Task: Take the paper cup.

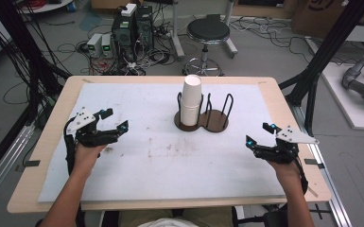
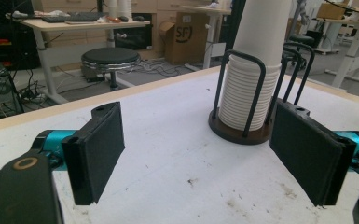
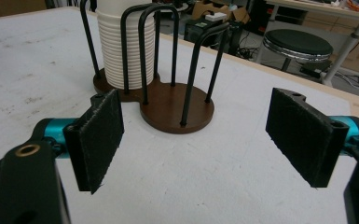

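A tall stack of white paper cups (image 1: 191, 100) is held in the left ring of a brown two-ring wire holder (image 1: 214, 120), set toward the back centre of the white-covered surface (image 1: 160, 161).

Bench (image 1: 52, 156): light wood edge, covered by a white sheet (image 1: 137, 165) with brownish smudges and specks near its middle. Cup stack (image 1: 191, 100): plain white, fine horizontal ribbing where rims nest. Cup holder (image 1: 212, 119): dark brown twin-disc base, black wire loops. Left gripper (image 1: 114, 120): black body, black fuzzy pads, teal fittings behind the jaws, pale grey plate on top. Right gripper (image 1: 259, 134): same black with teal accents and grey plate. Stool (image 1: 208, 31): black seat, chrome ring. Floor: grey, strewn with black cables.
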Tool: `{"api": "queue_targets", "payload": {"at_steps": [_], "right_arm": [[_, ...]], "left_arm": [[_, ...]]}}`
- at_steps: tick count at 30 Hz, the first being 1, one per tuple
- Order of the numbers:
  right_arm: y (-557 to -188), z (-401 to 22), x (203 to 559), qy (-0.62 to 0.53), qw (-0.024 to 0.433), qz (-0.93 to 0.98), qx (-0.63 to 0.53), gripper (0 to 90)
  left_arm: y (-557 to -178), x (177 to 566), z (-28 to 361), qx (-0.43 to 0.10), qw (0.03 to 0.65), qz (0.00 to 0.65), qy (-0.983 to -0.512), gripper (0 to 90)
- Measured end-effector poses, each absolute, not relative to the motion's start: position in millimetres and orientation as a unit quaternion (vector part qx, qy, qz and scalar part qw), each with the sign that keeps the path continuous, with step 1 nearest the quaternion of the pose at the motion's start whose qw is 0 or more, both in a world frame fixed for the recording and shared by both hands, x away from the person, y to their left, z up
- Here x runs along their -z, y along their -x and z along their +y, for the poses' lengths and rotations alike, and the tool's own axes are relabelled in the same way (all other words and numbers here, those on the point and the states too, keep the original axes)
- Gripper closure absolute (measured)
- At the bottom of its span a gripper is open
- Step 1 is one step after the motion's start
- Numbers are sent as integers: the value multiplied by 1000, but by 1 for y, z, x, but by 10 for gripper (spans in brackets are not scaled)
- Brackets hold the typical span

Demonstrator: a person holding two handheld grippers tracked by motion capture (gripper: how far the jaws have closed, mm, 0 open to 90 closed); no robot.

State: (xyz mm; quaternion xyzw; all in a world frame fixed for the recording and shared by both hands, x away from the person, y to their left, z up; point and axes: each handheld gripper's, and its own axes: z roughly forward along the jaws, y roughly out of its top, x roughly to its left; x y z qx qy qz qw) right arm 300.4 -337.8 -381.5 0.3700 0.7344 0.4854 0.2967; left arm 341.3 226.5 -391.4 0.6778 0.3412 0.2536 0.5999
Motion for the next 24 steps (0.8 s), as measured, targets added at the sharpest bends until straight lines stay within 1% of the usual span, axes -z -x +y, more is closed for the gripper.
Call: {"api": "queue_targets", "payload": {"at_steps": [12, 14, 15, 24], "right_arm": [[-301, -338, 382, -373, 290, 733, -489, 194], [-301, -334, 382, -367, 288, 736, -491, 194], [-302, -329, 382, -364, 279, 735, -500, 194], [-306, -311, 377, -344, 279, 730, -521, 194]], "left_arm": [[-341, 393, 222, -251, 596, 341, -682, 179], [-340, 393, 222, -252, 596, 339, -683, 179], [-340, 393, 222, -251, 595, 338, -685, 180], [-335, 394, 224, -251, 593, 342, -684, 179]]}}
